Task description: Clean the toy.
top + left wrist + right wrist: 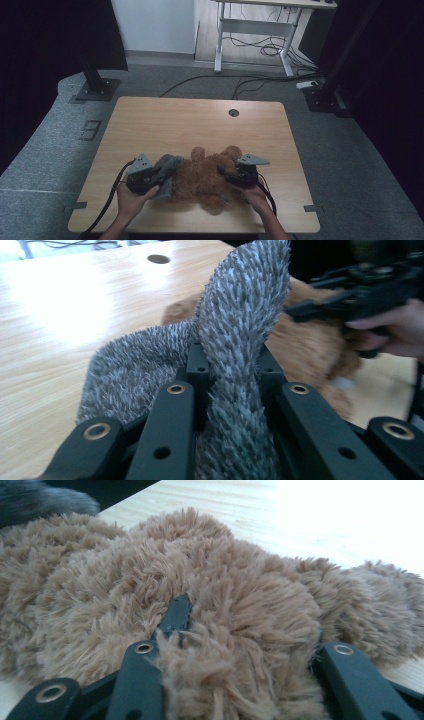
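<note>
A brown plush teddy bear [200, 177] lies on the wooden table [200, 120] near its front edge. A grey fuzzy cloth [170, 162] lies against the bear's left side. My left gripper [162, 174] is shut on a raised fold of the grey cloth [240, 340], which stands up between the jaws of my left gripper [232, 360]. My right gripper [224, 175] comes in from the bear's right side. In the right gripper view the jaws of my right gripper [250, 625] are sunk into the bear's fur [225, 590] and pinch a lump of it.
A round cable hole [233, 112] sits near the table's far edge. Behind the table stand a white desk frame [250, 30] with loose cables [265, 50] on the floor, and black stand bases [95, 90] at both sides. The far half of the tabletop is bare wood.
</note>
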`<move>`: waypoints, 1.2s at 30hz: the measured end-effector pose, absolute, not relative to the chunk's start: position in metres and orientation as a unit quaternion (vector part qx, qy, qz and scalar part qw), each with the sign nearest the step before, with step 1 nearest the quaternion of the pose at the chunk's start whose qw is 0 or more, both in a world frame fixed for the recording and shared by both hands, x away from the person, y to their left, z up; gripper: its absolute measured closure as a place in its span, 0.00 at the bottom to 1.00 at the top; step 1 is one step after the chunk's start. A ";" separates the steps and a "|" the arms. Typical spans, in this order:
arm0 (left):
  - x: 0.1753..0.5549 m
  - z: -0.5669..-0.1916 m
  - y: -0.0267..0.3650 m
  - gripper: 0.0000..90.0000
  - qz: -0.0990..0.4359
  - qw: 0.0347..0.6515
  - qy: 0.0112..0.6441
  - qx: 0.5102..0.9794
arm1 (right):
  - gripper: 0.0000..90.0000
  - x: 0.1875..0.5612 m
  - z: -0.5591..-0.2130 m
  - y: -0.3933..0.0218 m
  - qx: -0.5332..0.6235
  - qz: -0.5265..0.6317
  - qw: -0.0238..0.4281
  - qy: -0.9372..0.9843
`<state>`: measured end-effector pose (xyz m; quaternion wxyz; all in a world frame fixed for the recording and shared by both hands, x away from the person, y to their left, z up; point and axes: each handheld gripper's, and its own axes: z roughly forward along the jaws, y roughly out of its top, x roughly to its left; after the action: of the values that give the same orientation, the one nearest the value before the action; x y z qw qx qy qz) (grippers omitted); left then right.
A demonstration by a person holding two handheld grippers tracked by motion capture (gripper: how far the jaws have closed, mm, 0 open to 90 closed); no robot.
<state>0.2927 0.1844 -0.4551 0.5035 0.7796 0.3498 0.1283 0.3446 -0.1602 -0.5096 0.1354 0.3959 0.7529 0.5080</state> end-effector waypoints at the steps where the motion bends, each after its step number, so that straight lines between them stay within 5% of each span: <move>1: 0.289 -0.455 0.183 0.84 0.125 0.502 0.346 0.783 | 0.62 0.345 -0.510 -0.160 0.399 0.508 0.137 0.751; 22: 0.310 -0.462 0.158 0.83 0.124 0.492 0.345 0.790 | 0.65 0.382 -0.510 -0.143 0.451 0.498 0.220 0.707; 36: 0.356 -0.492 0.171 0.84 0.067 0.485 0.395 0.778 | 0.69 0.378 -0.511 -0.148 0.396 0.544 0.213 0.709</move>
<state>0.3558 0.1709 -0.4921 0.4848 0.7777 0.3946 0.0670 0.3784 -0.1479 -0.5114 0.2131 0.3958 0.7085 0.5440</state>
